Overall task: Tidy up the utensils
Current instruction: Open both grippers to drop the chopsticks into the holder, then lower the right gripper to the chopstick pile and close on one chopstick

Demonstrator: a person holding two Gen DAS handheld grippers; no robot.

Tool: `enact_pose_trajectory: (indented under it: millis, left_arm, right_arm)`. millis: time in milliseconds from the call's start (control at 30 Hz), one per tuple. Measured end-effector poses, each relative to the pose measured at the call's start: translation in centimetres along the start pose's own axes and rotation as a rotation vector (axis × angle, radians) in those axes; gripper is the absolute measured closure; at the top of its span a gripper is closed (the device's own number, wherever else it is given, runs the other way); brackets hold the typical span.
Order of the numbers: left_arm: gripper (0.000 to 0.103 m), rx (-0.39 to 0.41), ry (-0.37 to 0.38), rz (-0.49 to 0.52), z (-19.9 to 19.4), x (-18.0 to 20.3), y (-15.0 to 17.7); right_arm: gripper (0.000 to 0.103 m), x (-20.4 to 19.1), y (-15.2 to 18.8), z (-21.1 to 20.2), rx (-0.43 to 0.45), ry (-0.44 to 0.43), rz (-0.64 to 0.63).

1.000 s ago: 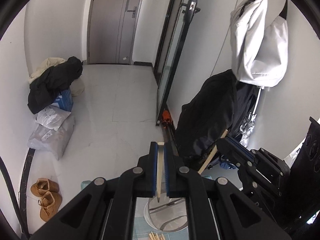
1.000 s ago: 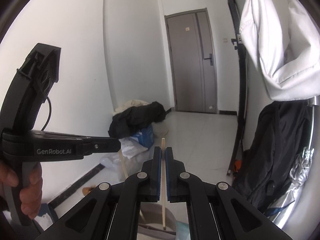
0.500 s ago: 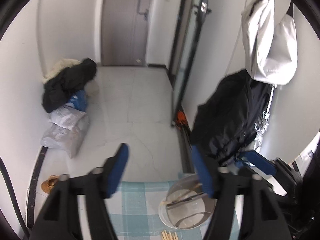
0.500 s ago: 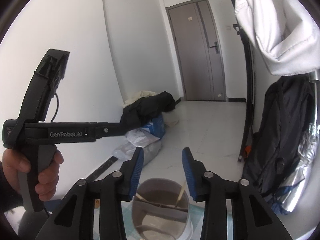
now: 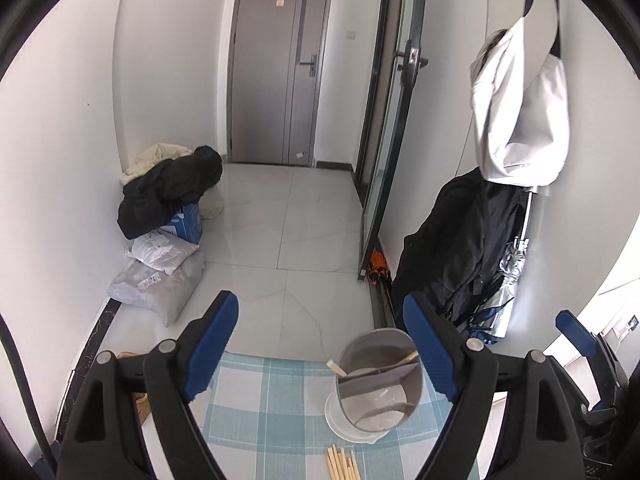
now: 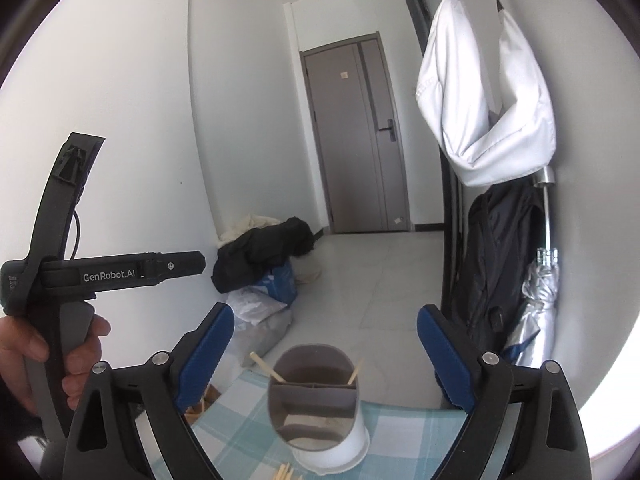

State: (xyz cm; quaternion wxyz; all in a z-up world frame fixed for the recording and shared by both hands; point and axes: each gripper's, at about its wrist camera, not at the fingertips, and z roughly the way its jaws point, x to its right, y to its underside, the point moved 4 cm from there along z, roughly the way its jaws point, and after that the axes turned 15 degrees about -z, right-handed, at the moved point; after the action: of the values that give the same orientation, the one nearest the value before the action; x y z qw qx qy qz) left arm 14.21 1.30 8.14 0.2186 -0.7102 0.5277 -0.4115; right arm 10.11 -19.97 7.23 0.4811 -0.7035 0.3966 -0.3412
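A grey and white utensil holder [image 5: 378,392] stands on a blue checked tablecloth [image 5: 264,400]; it also shows in the right wrist view [image 6: 316,404]. Two wooden chopsticks [image 6: 264,367] lean in its back compartment. Several more chopsticks [image 5: 343,462] lie on the cloth in front of it. My left gripper [image 5: 320,340] is open and empty above the holder. My right gripper [image 6: 322,344] is open and empty above the holder. The left gripper's body [image 6: 100,272] shows at the left of the right wrist view.
The table's far edge [image 5: 280,358] drops to a white tiled floor. Bags and a dark coat [image 5: 168,196] lie by the left wall. A black jacket [image 5: 452,248] and a white bag [image 5: 520,120] hang at the right.
Both grippers were shut on a chopstick each one second ago. Both have opened wide, and the two chopsticks now stand in the holder. Both grippers have drawn back.
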Motion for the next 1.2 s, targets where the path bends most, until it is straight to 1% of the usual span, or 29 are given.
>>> enact_pose_trajectory:
  millis: [100,167,200,267,367,433,533,667,800,833,900,1000,1033,1100,1167,1200]
  left_arm:
    - [0.021,0.023,0.010,0.001,-1.2,0.0,0.7]
    - [0.020,0.037,0.009,0.006,-2.0,0.0,1.4]
    - [0.018,0.040,0.008,0.005,-2.2,-0.1,1.7]
    - [0.010,0.051,0.010,-0.004,-3.0,-0.6,2.6]
    - [0.006,0.084,0.005,-0.034,-3.9,-1.9,4.3]
    - [0.005,0.088,-0.011,-0.050,-3.9,-2.7,5.3]
    - [0.005,0.084,-0.010,-0.059,-4.2,-3.6,6.7]
    - [0.005,0.098,-0.028,-0.061,-4.5,-4.3,7.8]
    - [0.005,0.095,-0.037,-0.069,-4.5,-5.1,9.2]
    - [0.005,0.090,-0.039,-0.068,-4.5,-5.4,9.5]
    - [0.005,0.069,-0.047,-0.067,-3.9,-5.9,10.5]
    - [0.005,0.035,-0.056,-0.096,-3.0,-7.0,11.8]
    - [0.005,0.023,-0.054,-0.100,-2.6,-7.2,12.2]
    - [0.005,0.006,-0.031,-0.075,-1.7,-7.4,13.2]
    - [0.005,-0.045,-0.062,-0.058,-0.2,-7.7,14.4]
    - [0.005,-0.067,-0.060,-0.064,0.2,-8.0,14.8]
  right_arm:
    - [0.005,-0.7,0.4,-2.0,0.017,0.013,0.006]
    - [0.000,-1.2,0.5,-3.3,0.033,0.013,0.009]
    - [0.000,-1.3,0.5,-3.4,0.039,0.016,0.006]
    - [0.000,-1.7,0.9,-4.5,0.050,0.030,0.002]
    - [0.000,-2.8,1.8,-5.7,0.057,0.035,0.002]
    - [0.000,-3.6,2.6,-6.5,0.061,0.044,-0.008]
    - [0.000,-4.6,3.6,-7.1,0.063,0.044,-0.018]
    - [0.000,-5.7,5.1,-7.5,0.054,0.068,-0.020]
    - [0.000,-6.6,6.9,-7.2,0.015,0.086,-0.033]
    - [0.000,-6.8,7.3,-7.1,0.005,0.102,-0.042]
    - [0.000,-7.1,8.2,-6.9,-0.015,0.120,-0.051]
    - [0.000,-6.9,9.5,-6.1,-0.070,0.133,-0.042]
    - [0.000,-6.8,9.9,-6.0,-0.078,0.127,-0.030]
    - [0.000,-6.6,10.7,-5.7,-0.106,0.094,-0.002]
    - [0.000,-6.6,11.3,-5.1,-0.165,0.065,0.010]
    - [0.000,-6.6,11.6,-4.8,-0.185,0.057,0.009]
